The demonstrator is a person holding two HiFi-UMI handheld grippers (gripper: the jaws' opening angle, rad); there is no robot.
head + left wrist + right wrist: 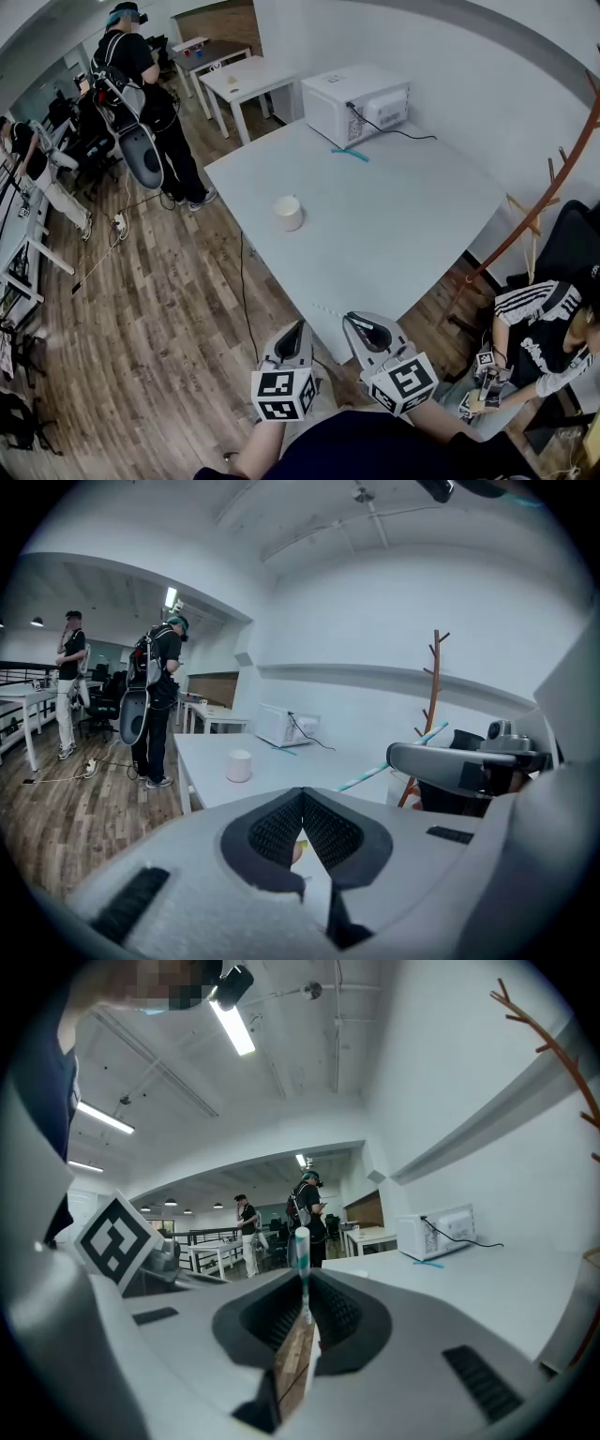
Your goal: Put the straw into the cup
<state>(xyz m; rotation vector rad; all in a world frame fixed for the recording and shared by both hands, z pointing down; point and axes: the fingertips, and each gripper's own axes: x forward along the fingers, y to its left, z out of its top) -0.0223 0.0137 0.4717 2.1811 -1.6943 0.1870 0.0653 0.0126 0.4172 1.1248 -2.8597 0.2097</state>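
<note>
My right fingers point(336, 1312) pinch the straw point(301, 1246); my left fingers point(279, 827) are closed, empty. The cup point(289, 213) stands unheld on the worktop point(403, 225), so I fear the straw may tip it.

Bright, even indoor light. A ceiling lamp point(232, 1027) glares at upper left of the right gripper view. Both gripper views bulge, with black corners. The straw point(301, 1246) looks soft; desk point(403, 216) shadows are faint.
</note>
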